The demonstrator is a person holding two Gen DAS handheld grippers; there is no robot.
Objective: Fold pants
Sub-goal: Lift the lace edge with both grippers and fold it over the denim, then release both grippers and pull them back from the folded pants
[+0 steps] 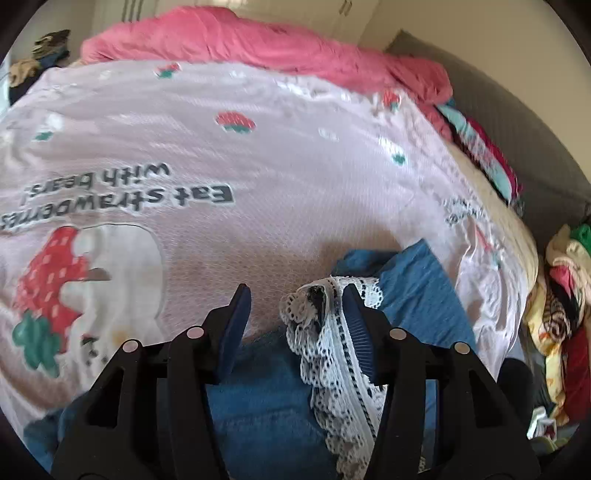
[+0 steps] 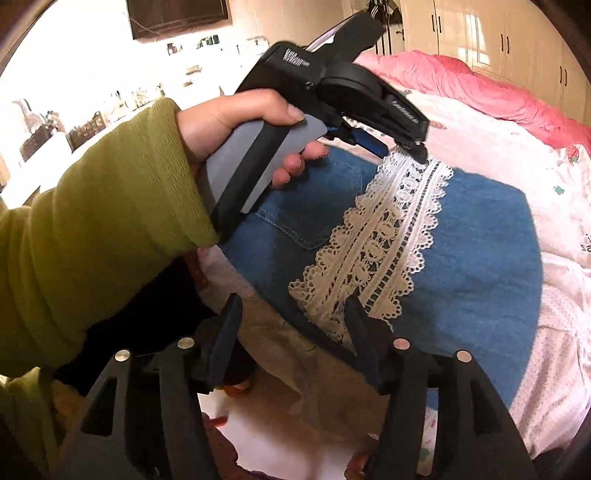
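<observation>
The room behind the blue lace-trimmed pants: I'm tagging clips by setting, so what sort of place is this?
Most likely a bedroom. The blue denim pants lie on a bed with a pale pink strawberry-print cover and a rumpled pink quilt, and cream wardrobe doors stand behind.

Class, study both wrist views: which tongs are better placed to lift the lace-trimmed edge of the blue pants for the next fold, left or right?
Probably left. The left tongs stand open with the lace trim bunched against one finger. The right tongs hover open at the near edge of the pants.
</observation>
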